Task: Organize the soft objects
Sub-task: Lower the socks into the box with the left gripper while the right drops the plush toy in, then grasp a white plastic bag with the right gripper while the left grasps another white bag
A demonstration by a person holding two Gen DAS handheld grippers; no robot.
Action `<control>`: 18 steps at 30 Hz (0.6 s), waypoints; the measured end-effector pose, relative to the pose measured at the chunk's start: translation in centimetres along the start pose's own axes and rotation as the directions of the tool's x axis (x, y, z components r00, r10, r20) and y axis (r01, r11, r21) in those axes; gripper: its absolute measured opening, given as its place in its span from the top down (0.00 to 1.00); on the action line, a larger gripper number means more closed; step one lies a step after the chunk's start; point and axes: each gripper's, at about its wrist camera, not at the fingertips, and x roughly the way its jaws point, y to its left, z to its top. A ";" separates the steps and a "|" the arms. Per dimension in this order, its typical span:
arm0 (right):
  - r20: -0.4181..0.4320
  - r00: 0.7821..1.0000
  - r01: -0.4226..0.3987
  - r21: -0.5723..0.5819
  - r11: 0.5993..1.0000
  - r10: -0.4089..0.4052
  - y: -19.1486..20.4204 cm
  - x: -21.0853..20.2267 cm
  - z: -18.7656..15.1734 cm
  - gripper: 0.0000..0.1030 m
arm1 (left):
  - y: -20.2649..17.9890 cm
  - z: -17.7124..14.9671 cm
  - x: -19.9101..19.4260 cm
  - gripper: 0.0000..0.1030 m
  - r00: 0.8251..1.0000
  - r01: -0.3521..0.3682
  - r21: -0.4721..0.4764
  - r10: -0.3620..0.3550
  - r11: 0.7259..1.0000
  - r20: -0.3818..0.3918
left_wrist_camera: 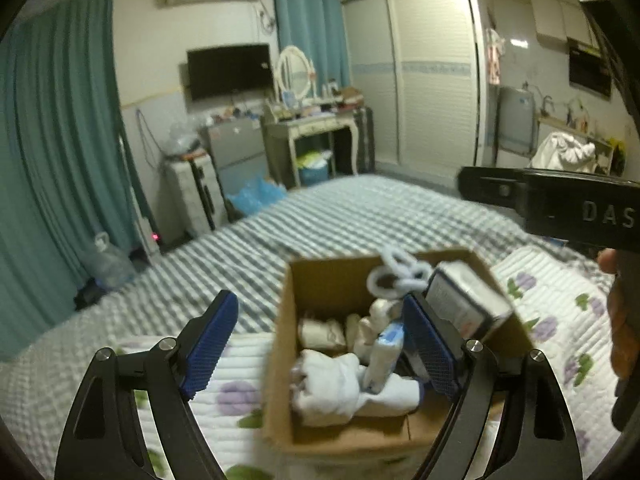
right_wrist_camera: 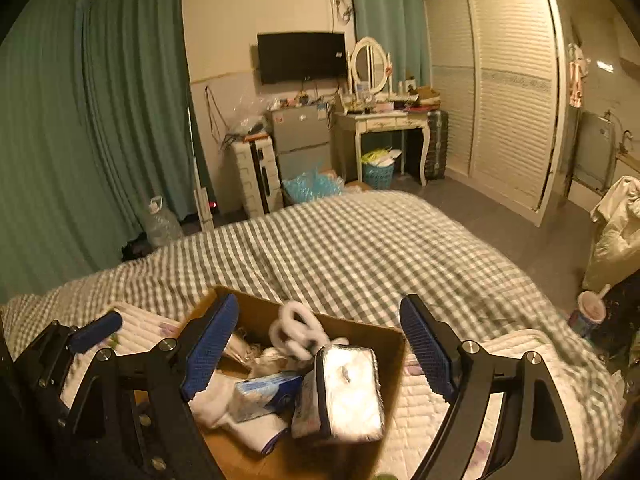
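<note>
An open cardboard box (left_wrist_camera: 320,280) stands on the bed. Inside are white rolled socks or cloths (left_wrist_camera: 332,384), a blue-and-white pack (left_wrist_camera: 384,352) and a white fuzzy looped item (left_wrist_camera: 396,272). A plastic-wrapped tissue pack (left_wrist_camera: 464,300) lies tilted at the box's right side. My left gripper (left_wrist_camera: 320,344) is open, straddling the box's left part with nothing pressed. In the right wrist view, my right gripper (right_wrist_camera: 320,346) is open above the box (right_wrist_camera: 360,328). The tissue pack (right_wrist_camera: 344,392) sits below and between its pads, untouched. The fuzzy loops (right_wrist_camera: 296,332) rest behind it.
The box rests on a quilted floral pad (left_wrist_camera: 552,320) over a grey checked bedspread (right_wrist_camera: 360,248). The right gripper's black body (left_wrist_camera: 580,212) and a hand (left_wrist_camera: 622,320) fill the right edge. A cup with straw (right_wrist_camera: 592,312) stands beside the bed.
</note>
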 end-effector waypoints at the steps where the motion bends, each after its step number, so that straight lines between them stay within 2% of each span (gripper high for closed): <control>1: 0.016 1.000 0.013 -0.003 1.000 -0.013 0.2 -1.9 0.4 0.19 | 0.2 0.5 -1.7 0.17 1.000 -0.004 0.002 0.004 1.000 0.023; 5: 0.096 0.995 0.044 -0.041 0.998 -0.040 1.8 -9.8 2.2 0.15 | 0.9 2.7 -10.0 0.16 0.991 -0.017 0.012 0.015 1.000 0.130; 7: 0.131 0.990 0.052 -0.054 0.997 -0.045 2.6 -13.5 2.7 0.11 | 1.3 3.3 -13.8 0.11 0.984 -0.020 0.015 0.017 1.000 0.176; 11: 0.195 0.977 0.104 -0.077 0.992 -0.088 4.7 -21.3 3.2 0.00 | 1.8 3.7 -21.4 0.08 0.961 -0.042 0.024 0.034 0.999 0.275; 15: 0.231 0.969 0.110 -0.092 0.990 -0.086 6.1 -27.1 2.3 0.00 | 2.8 3.3 -26.2 0.07 0.951 -0.041 0.003 0.038 0.999 0.307; 18: 0.242 0.963 0.151 -0.124 0.981 -0.117 7.6 -30.4 0.7 0.00 | 3.7 2.4 -28.4 0.07 0.952 -0.043 -0.026 0.049 0.999 0.302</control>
